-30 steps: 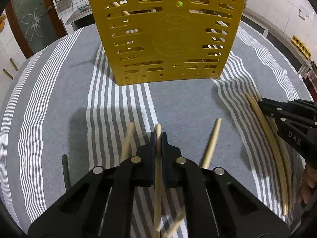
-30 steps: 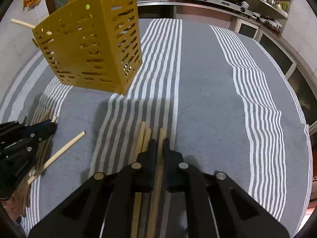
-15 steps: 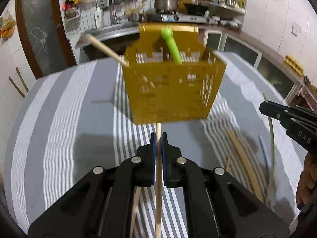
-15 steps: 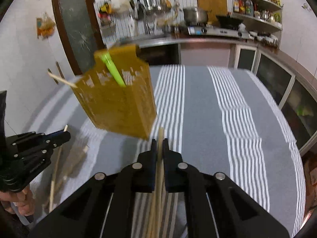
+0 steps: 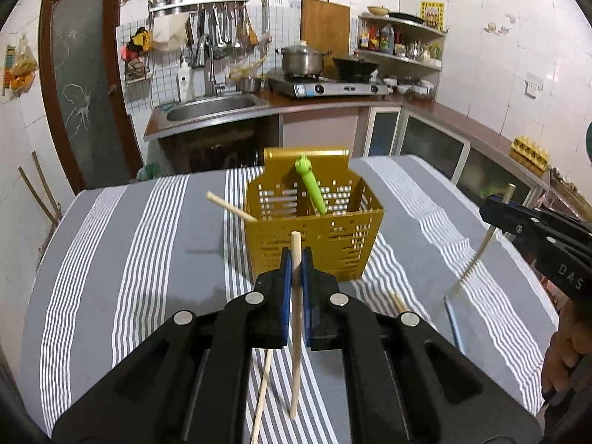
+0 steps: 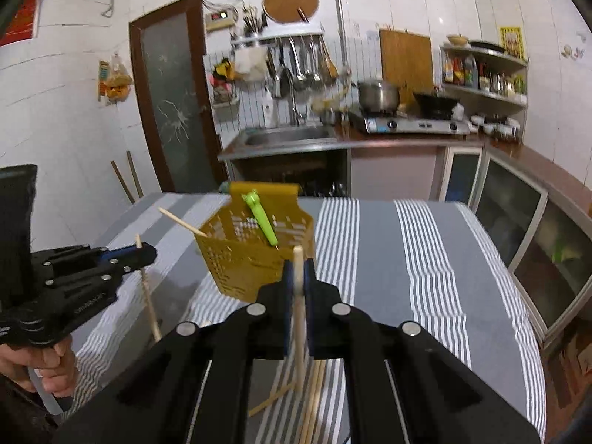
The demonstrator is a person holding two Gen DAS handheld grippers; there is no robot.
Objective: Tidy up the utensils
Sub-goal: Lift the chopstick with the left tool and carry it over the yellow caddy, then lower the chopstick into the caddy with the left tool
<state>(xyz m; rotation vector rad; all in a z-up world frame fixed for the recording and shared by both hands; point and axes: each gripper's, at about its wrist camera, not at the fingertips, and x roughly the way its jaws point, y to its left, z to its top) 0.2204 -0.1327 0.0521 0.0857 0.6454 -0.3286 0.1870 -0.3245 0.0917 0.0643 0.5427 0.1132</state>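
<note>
- My left claw is clamped on a pale wooden chopstick, which stands nearly upright between the blue pads with its top poking above them.
- My right claw is likewise closed on a second pale wooden chopstick, held upright above the surface.
- Both chopsticks hang clear of the grey cloth with white stripes that covers the surface.
- The yellow perforated utensil holder stands on the cloth just beyond both claws.
- A bright green plastic utensil leans inside the holder, and one thin wooden stick juts out over its left rim.
- More loose chopsticks lie on the cloth beneath my right claw.
</note>
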